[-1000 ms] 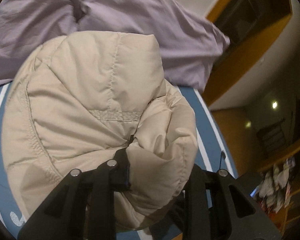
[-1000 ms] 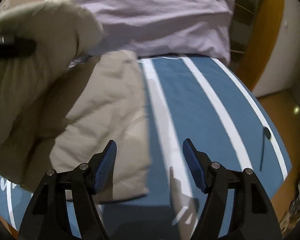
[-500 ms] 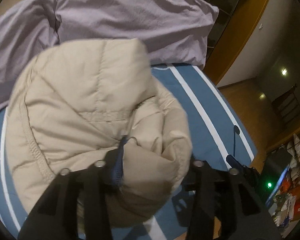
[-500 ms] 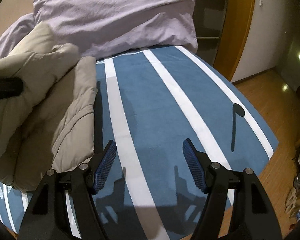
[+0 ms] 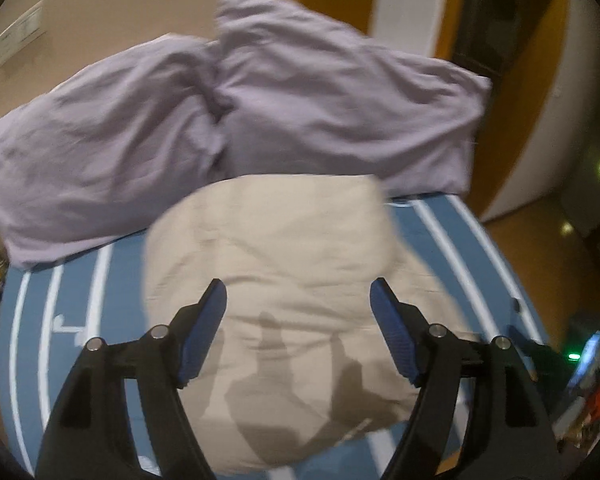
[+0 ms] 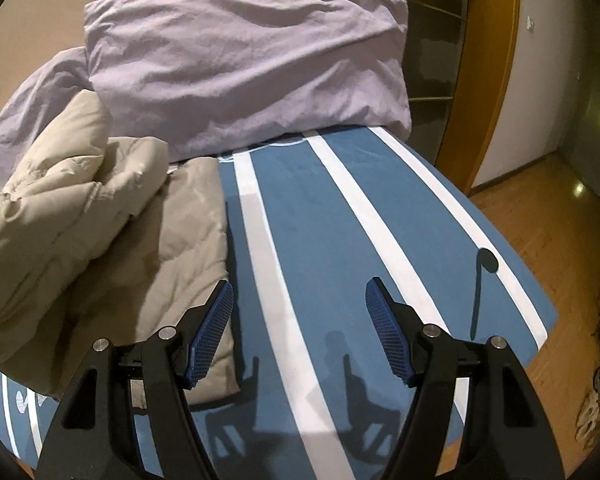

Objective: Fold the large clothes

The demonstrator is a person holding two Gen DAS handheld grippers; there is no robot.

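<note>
On the blue striped bed cover (image 6: 320,216), the beige puffy jacket (image 5: 284,264) lies bundled before the purple pillows (image 5: 228,112), and with your left gripper (image 5: 298,300) and right gripper (image 6: 299,300) both spread and empty, its springy padding may puff the fold apart.

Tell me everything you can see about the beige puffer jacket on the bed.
The beige puffer jacket looks like quilted, padded, slightly shiny fabric. It lies bundled in folded layers on the blue white-striped bedcover, its far end against the lilac pillows. The left tool hovers open above it; neither tool touches it.
</note>
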